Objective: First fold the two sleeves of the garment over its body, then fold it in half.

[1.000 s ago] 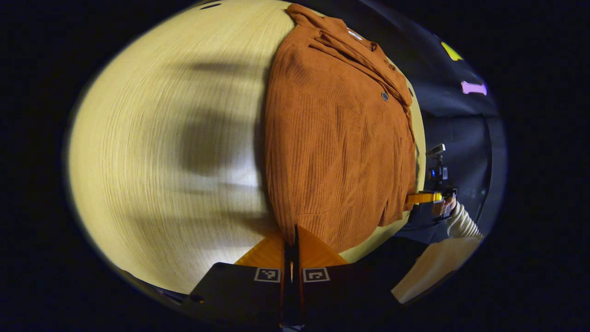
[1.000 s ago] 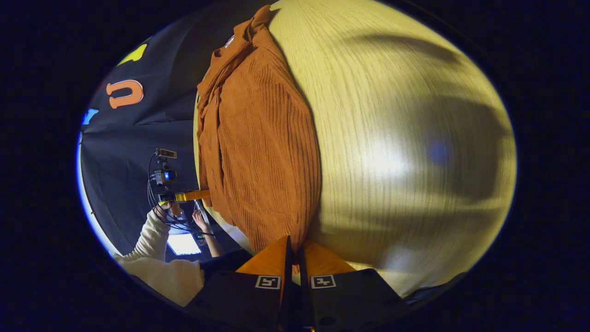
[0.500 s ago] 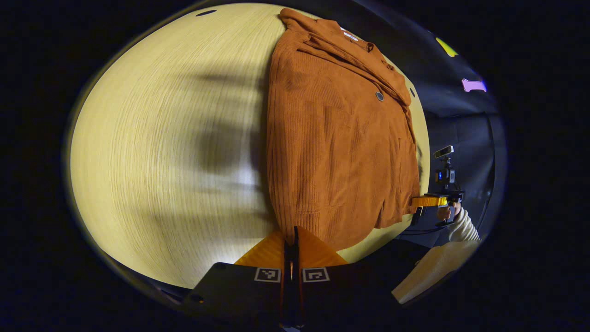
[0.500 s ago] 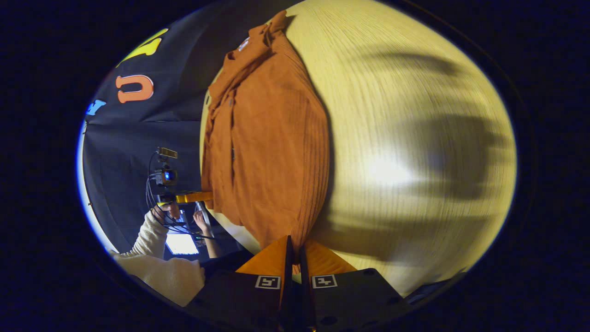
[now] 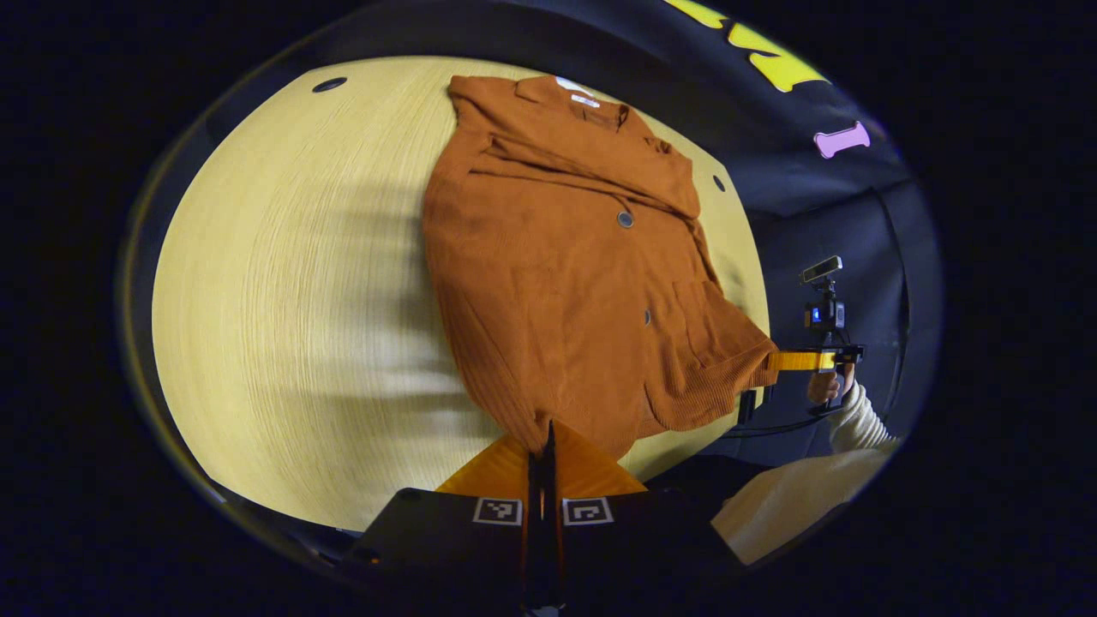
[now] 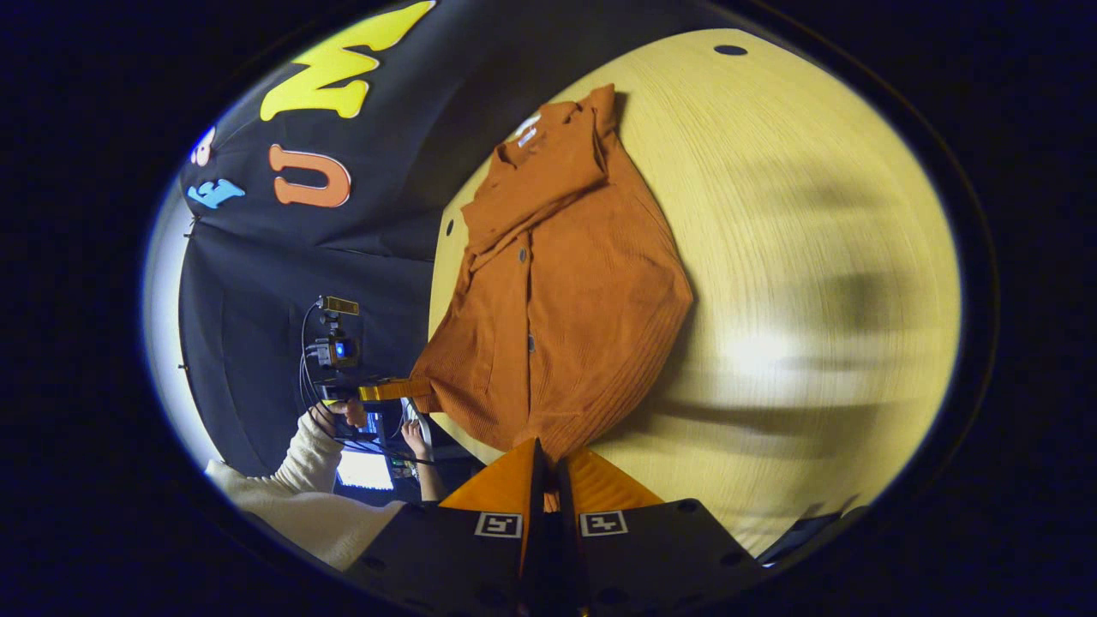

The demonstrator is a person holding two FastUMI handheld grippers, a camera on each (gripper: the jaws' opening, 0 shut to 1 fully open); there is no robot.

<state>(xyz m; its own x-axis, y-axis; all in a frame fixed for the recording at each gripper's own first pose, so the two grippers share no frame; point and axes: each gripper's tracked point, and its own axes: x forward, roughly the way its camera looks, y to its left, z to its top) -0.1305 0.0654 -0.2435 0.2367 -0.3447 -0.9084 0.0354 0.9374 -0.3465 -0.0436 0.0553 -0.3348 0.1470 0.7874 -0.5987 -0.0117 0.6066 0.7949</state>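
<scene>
Garment point(image 5: 583, 283): rust-orange ribbed jacket with dark buttons, lying on the table point(image 5: 283, 283) with its collar toward the far edge, beside the black booth wall. Both sleeves lie folded across the upper body, below the collar. The hem is raised off the table at its two near corners and drawn toward the near edge, so the lower part hangs stretched between the two grippers. In the right gripper view the same garment point(image 6: 557, 291) runs from the collar at the far edge down to the fingers at the bottom of the view.

Left gripper point(image 5: 543, 446): orange fingers pressed together on one hem corner, a thin edge of cloth pinched between them. It also appears in the right gripper view point(image 6: 420, 390), held by a hand point(image 6: 338, 416) in a cream knitted sleeve, at the garment's other corner off the table's edge.

Right gripper point(image 6: 547, 454): orange fingers closed on the opposite hem corner, cloth gathered just ahead of the tips. It is seen farther off in the left gripper view point(image 5: 776, 362), gripped by a hand point(image 5: 827, 386) (cream cuff), fingers clamped on the corner beyond the table's edge.

Table: pale wood grain, round dark holes near its far edge, broad soft shadows across the bare part.

Also present: a lit screen point(image 6: 364, 470) low beyond the table.
</scene>
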